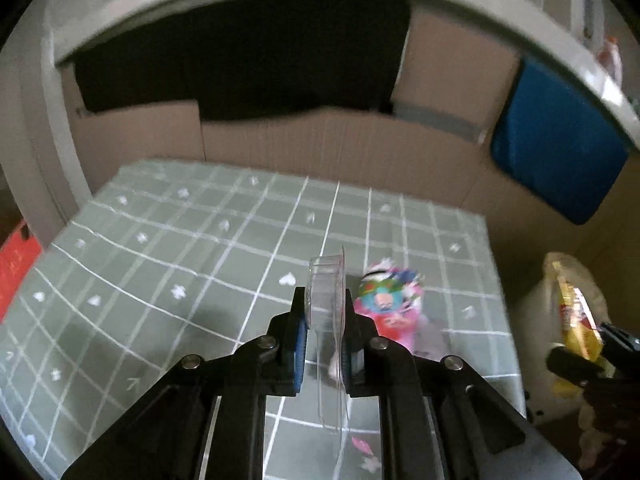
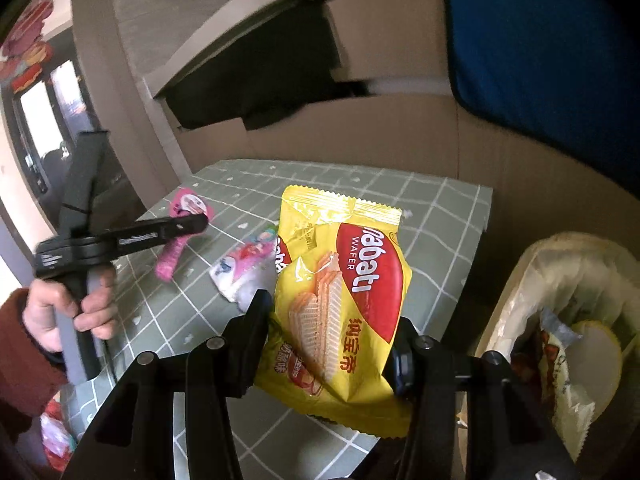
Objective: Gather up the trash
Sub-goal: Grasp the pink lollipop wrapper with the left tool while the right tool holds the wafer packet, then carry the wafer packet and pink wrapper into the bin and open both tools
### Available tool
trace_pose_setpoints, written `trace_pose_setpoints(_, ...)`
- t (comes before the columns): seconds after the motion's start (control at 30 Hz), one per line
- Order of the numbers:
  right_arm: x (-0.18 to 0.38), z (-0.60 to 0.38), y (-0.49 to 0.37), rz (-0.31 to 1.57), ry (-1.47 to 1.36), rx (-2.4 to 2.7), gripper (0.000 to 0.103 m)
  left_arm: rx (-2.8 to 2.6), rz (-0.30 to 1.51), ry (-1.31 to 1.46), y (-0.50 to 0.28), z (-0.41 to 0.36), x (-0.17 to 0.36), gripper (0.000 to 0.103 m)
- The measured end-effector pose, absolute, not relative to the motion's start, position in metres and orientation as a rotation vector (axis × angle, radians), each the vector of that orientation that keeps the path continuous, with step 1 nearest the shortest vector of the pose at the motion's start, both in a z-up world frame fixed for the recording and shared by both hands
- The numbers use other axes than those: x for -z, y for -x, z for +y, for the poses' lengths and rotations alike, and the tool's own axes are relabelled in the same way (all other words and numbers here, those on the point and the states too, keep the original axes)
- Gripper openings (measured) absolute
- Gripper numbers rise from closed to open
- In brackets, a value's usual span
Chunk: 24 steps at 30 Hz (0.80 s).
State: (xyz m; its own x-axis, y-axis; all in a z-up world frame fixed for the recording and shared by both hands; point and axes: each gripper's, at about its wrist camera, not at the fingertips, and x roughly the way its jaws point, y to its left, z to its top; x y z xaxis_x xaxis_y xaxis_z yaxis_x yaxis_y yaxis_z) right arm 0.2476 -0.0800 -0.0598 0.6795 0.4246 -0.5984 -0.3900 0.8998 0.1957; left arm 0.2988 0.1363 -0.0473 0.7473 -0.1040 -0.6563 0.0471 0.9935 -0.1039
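My left gripper is shut on a clear plastic blister pack, held edge-on above the green checked table. A crumpled colourful wrapper lies on the table just right of its fingertips. My right gripper is shut on a yellow wafer packet, held over the table's right part, left of the lined trash bin. In the right wrist view the left gripper shows at the left, near a pink toy package and a white-pink wrapper.
Cardboard sheets stand behind the table under a grey shelf. A blue cushion hangs at the right. A red box is at the left edge. The bin holds wrappers. More trash lies at the lower left.
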Motion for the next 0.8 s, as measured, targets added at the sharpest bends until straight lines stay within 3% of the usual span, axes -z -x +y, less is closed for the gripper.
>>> trace_pose_setpoints(0.43,-0.017,-0.093,-0.207,0.512,0.044,-0.394,0.047,0.121,0.465,0.086,-0.221,0.090,-0.041,0.014)
trace_pose_setpoints(0.8,-0.063,-0.140,-0.170,0.392,0.074,-0.283,0.047,0.219,0.331,0.058,-0.183,0.022,-0.082,0.015)
